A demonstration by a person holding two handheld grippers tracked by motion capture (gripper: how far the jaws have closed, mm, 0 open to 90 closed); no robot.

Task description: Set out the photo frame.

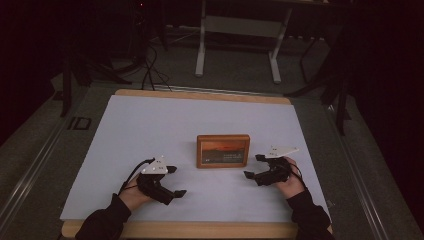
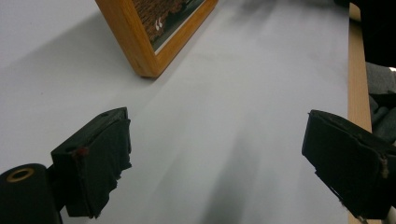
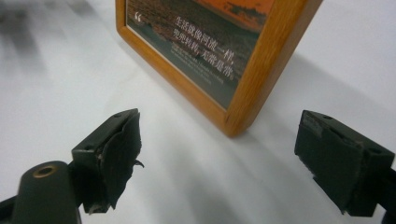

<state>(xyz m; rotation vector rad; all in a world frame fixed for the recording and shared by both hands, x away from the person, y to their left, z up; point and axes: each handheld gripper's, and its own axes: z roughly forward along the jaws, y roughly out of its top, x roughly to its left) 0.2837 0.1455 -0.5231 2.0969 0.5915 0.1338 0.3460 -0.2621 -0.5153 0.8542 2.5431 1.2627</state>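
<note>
A wooden picture frame (image 1: 223,150) stands upright on the white table cover, showing an orange sunset picture with white text. Its lower corner (image 2: 149,65) appears ahead of the left jaws, and its front face (image 3: 215,56) rises close before the right jaws. My left gripper (image 1: 176,181) rests on the cover to the frame's lower left, open, nothing between its jaws. My right gripper (image 1: 254,166) sits just right of the frame, open and empty, its jaws pointing at the frame's right end.
The white cover (image 1: 150,130) lies on a wooden table whose edge (image 1: 200,230) runs along the front. Beyond the far edge stand the legs of a white table (image 1: 201,50) and cables on a dark floor. The person's dark sleeves enter from the bottom.
</note>
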